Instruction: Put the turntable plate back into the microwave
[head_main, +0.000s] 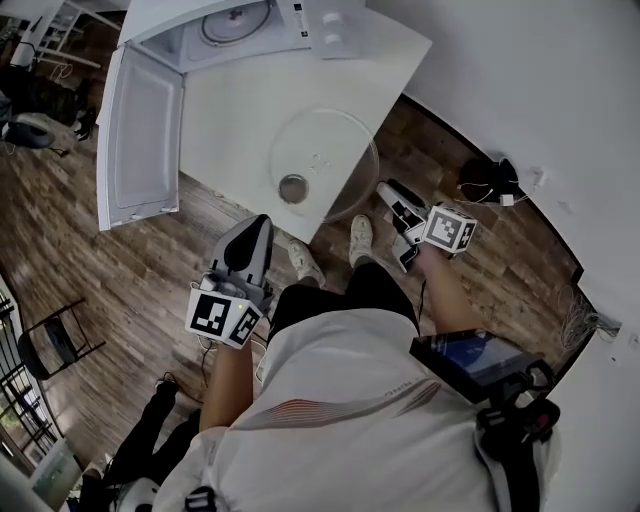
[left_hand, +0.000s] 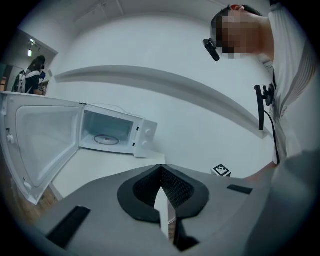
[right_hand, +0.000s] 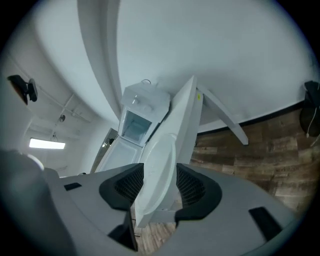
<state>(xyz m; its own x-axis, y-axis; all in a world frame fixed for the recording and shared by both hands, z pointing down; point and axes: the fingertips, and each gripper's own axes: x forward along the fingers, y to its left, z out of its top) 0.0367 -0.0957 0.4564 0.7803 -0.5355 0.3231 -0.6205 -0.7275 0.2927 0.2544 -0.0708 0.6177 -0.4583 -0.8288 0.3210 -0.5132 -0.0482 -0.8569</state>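
Right tongs (right_hand: 159, 181) apart astride turntable plate (head_main: 335, 150) rim (plate on table (head_main: 230, 110)); left tongs (left_hand: 161, 172) together.

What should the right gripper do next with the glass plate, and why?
Probably slide the right gripper forward until the rim of the plate sits between its open jaws. The plate lies on the table near that gripper, not yet gripped, and the microwave door is open.
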